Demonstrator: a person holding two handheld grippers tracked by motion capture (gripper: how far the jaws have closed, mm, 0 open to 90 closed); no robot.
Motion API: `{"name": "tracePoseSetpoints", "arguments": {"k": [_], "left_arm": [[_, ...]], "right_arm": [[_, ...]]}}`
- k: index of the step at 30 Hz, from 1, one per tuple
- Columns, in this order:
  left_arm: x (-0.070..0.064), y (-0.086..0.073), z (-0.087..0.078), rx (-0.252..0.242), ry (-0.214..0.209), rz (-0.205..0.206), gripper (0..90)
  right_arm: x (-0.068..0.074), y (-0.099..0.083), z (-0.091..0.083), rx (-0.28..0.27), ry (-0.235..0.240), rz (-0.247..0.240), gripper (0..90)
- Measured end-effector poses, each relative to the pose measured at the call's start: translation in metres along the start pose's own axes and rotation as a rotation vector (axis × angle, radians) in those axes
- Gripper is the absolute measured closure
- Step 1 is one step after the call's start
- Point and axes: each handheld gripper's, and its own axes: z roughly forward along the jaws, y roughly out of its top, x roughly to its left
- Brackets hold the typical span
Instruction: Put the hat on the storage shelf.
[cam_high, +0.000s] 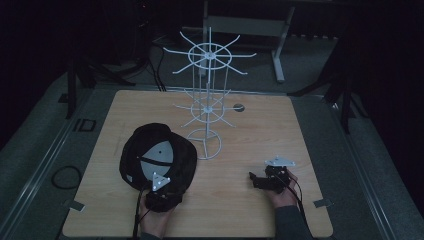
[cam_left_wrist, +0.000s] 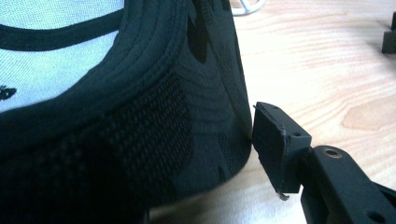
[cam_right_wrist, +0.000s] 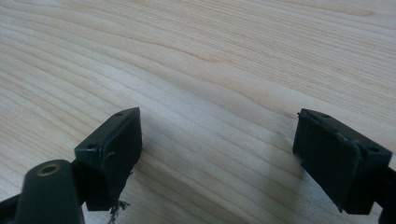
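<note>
A black cap (cam_high: 135, 150) with a grey panel lies on the left of the wooden table (cam_high: 260, 125). My left gripper (cam_high: 160, 196) is at the cap's near edge. In the left gripper view the cap (cam_left_wrist: 140, 116) lies between the jaws. One pad (cam_left_wrist: 275, 144) presses against its mesh side and the other jaw is hidden behind the fabric. My right gripper (cam_high: 255, 180) rests low over bare wood at the front right, pointing left. In the right gripper view that gripper (cam_right_wrist: 217, 149) is open with nothing between its pads.
A white wire display rack (cam_high: 207, 100) with two tiers of hooks stands on a ring base just right of the cap. A small round grommet (cam_high: 239, 107) sits in the tabletop behind it. Dark floor and stands surround the table.
</note>
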Motion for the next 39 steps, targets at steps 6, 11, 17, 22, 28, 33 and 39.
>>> {"name": "tracePoseSetpoints", "arguments": {"k": [6, 11, 17, 22, 28, 33, 39], "left_arm": [[0.0, 0.006, 0.001, -0.036, 0.017, -0.018, 58.5], [0.003, 0.01, -0.005, -0.058, 0.024, -0.022, 65.5], [0.015, 0.015, -0.014, -0.078, 0.036, -0.044, 66.3], [0.026, 0.018, -0.024, -0.086, 0.045, -0.059, 66.7], [0.043, 0.021, -0.035, -0.091, 0.043, -0.078, 66.9], [0.06, 0.022, -0.042, -0.112, 0.048, -0.107, 65.9], [0.066, 0.016, -0.044, -0.106, 0.055, -0.129, 60.6]], "right_arm": [[0.0, 0.0, 0.0, 0.0, 0.0, 0.0, 15.3], [0.0, 0.0, 0.0, 0.0, 0.0, 0.0, 15.3], [0.0, 0.0, 0.0, 0.0, 0.0, 0.0, 15.3], [0.0, 0.0, 0.0, 0.0, 0.0, 0.0, 15.3], [0.0, 0.0, 0.0, 0.0, 0.0, -0.001, 15.4], [0.0, 0.0, 0.0, 0.0, 0.0, 0.0, 15.3], [0.0, 0.0, 0.0, 0.0, 0.0, -0.001, 15.3]]}}
